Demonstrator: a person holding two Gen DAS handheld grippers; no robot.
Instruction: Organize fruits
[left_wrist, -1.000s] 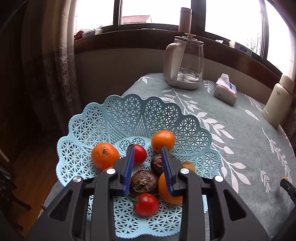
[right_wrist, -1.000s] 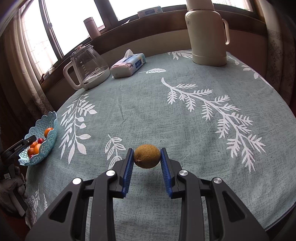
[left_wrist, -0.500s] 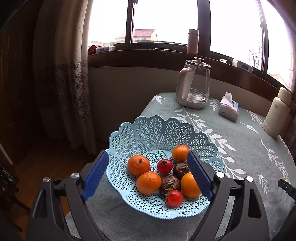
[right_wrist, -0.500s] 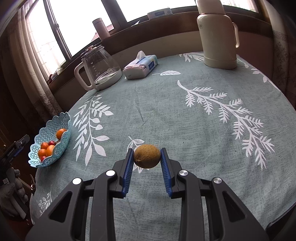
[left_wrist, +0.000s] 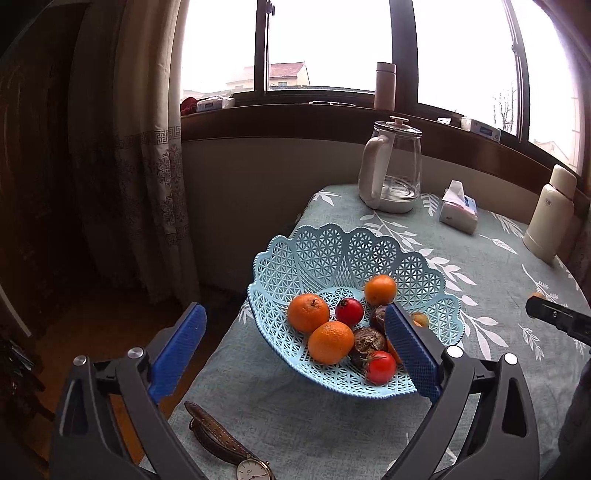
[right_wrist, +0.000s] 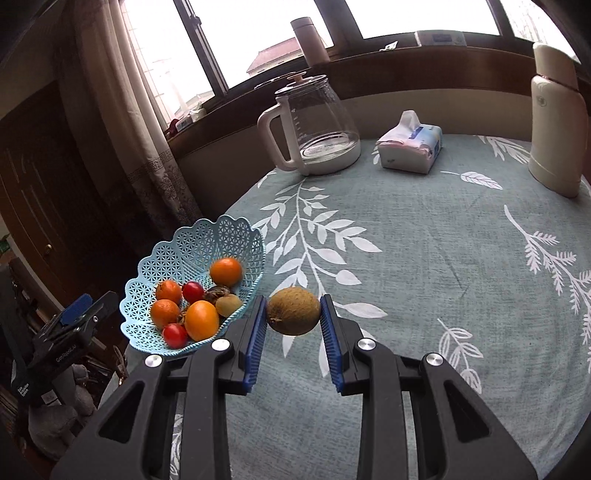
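A light blue lattice basket (left_wrist: 332, 251) (right_wrist: 192, 243) stands at the table's left edge with several oranges (left_wrist: 308, 312), red tomatoes (left_wrist: 380, 367) and dark brown fruits (left_wrist: 367, 339) inside. My left gripper (left_wrist: 295, 343) is wide open and empty, pulled back from the basket's near side. My right gripper (right_wrist: 293, 315) is shut on a brown kiwi (right_wrist: 293, 311), held above the tablecloth just right of the basket. The left gripper (right_wrist: 79, 314) also shows at the far left of the right wrist view.
A glass kettle (right_wrist: 314, 125), a tissue pack (right_wrist: 410, 147) and a cream thermos (right_wrist: 557, 136) stand at the back of the leaf-patterned tablecloth (right_wrist: 443, 258). A wristwatch (left_wrist: 229, 446) lies near the front edge. Curtains (left_wrist: 147, 147) hang to the left.
My left gripper opened wide and drew back from the basket, leaving an orange in it. My right gripper carried the kiwi leftward, close to the basket.
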